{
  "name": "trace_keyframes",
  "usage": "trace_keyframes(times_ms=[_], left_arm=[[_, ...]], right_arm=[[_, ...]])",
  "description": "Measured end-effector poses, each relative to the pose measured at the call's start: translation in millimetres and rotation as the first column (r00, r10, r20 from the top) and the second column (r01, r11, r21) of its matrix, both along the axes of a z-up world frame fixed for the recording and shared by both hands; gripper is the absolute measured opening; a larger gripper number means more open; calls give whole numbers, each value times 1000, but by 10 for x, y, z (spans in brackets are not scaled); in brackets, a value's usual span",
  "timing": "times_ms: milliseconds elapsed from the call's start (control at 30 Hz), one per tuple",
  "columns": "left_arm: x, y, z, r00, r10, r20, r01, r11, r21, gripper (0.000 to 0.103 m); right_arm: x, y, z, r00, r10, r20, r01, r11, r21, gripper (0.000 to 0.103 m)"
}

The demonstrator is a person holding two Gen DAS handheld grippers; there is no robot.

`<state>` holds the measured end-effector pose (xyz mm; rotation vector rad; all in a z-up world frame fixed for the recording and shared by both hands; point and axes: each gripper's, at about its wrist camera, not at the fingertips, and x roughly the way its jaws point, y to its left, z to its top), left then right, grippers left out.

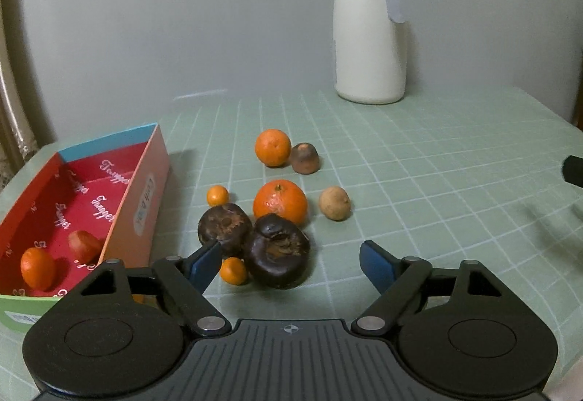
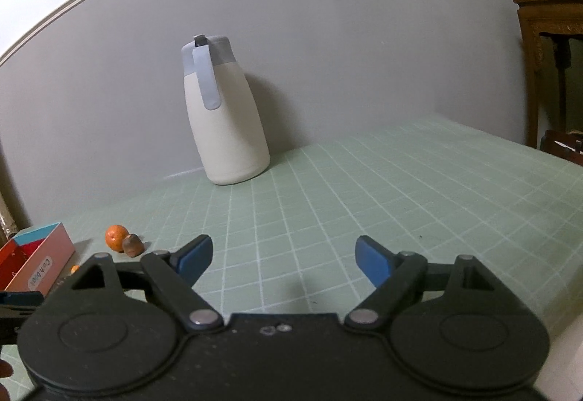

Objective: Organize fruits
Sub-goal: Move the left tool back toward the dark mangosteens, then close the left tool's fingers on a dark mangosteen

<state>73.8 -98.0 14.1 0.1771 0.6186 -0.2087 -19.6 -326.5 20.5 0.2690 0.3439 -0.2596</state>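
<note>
In the left wrist view a red box point(image 1: 144, 189) at the left holds a small orange fruit point(image 1: 37, 268) and a red fruit point(image 1: 84, 246). Loose fruit lies on the green mat: two oranges point(image 1: 280, 201) point(image 1: 272, 147), two dark fruits point(image 1: 276, 251) point(image 1: 224, 228), two small kumquats point(image 1: 218, 196) point(image 1: 233, 270), a brown fruit point(image 1: 305, 158) and a tan fruit point(image 1: 335, 203). My left gripper point(image 1: 291, 264) is open, with the near dark fruit between its fingers. My right gripper point(image 2: 282, 259) is open and empty over bare mat.
A white jug with a grey-blue lid point(image 1: 370, 29) stands at the back by the wall; it also shows in the right wrist view point(image 2: 224, 113). The box point(image 2: 40, 260), an orange point(image 2: 116, 237) and the brown fruit point(image 2: 132, 244) lie at the left there. A wooden cabinet point(image 2: 550, 47) stands right.
</note>
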Motion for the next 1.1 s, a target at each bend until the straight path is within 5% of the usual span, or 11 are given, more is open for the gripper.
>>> trace_keyframes(times_ms=[467, 867, 1100], left_arm=[[102, -95, -92, 1000, 28, -11, -28, 1000, 1, 83], [46, -88, -145, 997, 58, 43, -59, 998, 19, 63], [16, -146, -197, 994, 65, 90, -71, 995, 68, 63]], right_arm=[[11, -32, 2, 1000, -1, 4, 1, 1000, 9, 85], [-14, -51, 5, 1000, 9, 13, -9, 1000, 23, 85], [1, -48, 4, 999, 32, 15, -32, 999, 31, 86]])
